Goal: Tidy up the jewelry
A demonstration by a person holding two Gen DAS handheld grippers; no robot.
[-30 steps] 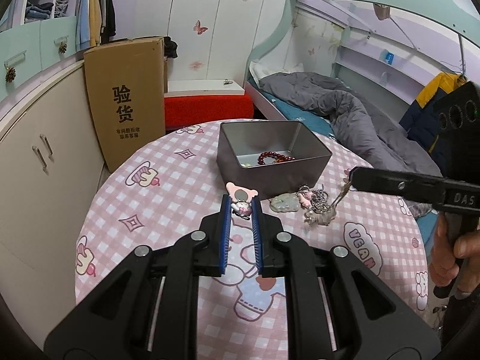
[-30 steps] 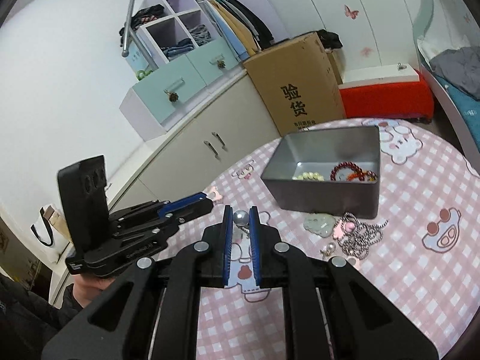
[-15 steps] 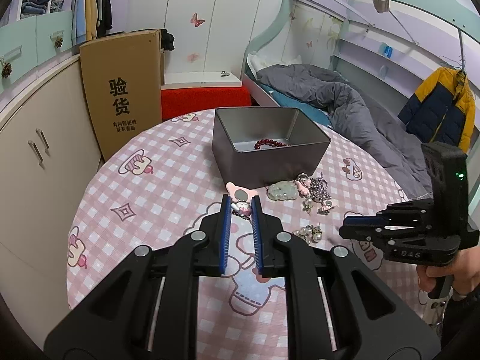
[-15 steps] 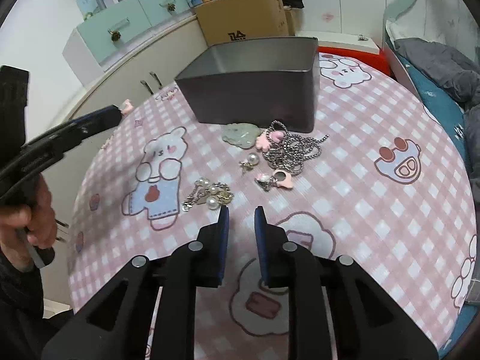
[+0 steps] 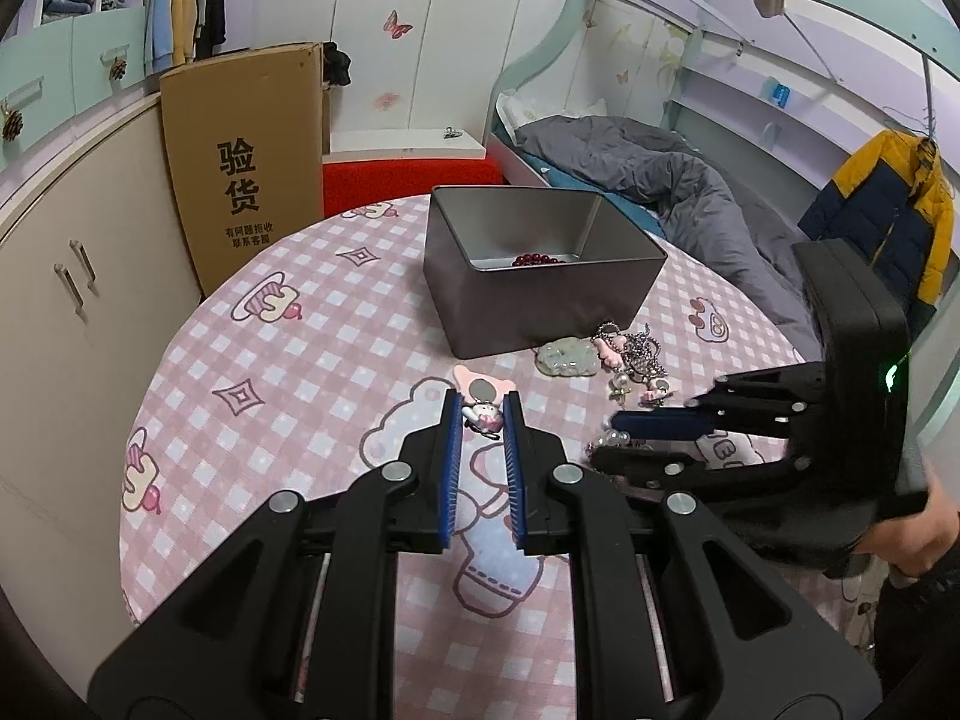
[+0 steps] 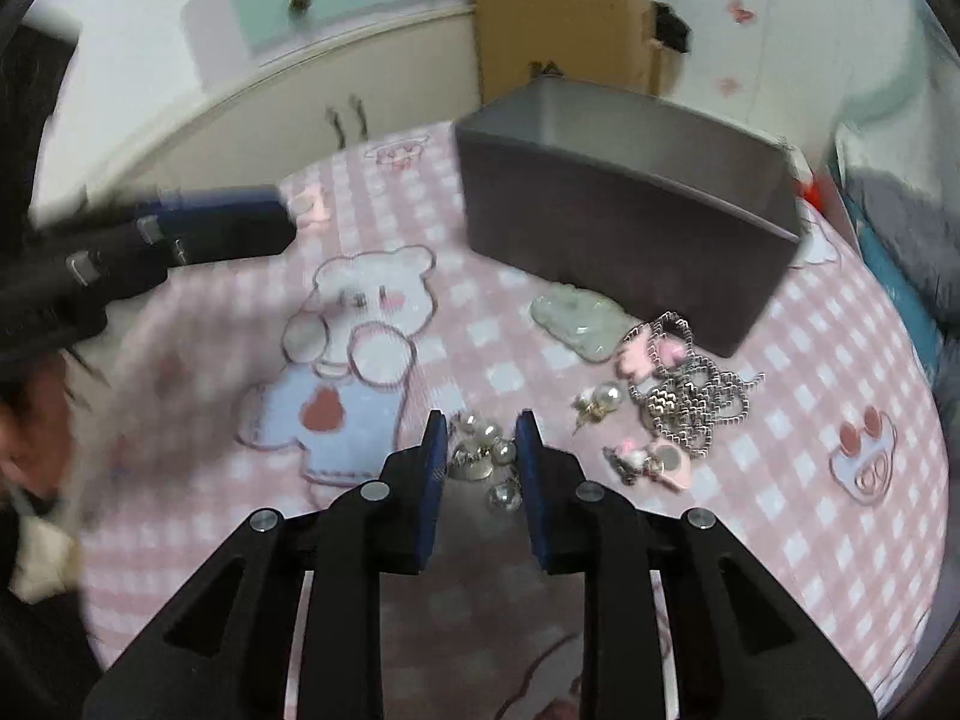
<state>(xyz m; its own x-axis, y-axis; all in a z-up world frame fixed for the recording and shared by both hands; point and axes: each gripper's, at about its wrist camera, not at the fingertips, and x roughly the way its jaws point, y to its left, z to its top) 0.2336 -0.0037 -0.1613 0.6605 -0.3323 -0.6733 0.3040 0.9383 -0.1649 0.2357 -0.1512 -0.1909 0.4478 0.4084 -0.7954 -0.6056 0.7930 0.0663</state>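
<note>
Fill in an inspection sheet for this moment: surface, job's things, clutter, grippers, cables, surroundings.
Surface: round table under a pink checked cartoon cloth.
Job's things: grey metal box, open, with a red bead bracelet inside; beside it on the cloth a pale green pendant, a silver chain pile, a pearl earring, a pink charm.
Clutter: nothing seen.
Grippers: left gripper shut on a small pink charm; right gripper has just been opening, and its jaws straddle the pearl cluster, pads not pressing.
Cables: nothing seen.
Surroundings: cardboard box, cupboards, bed with grey duvet, hanging jacket.
</note>
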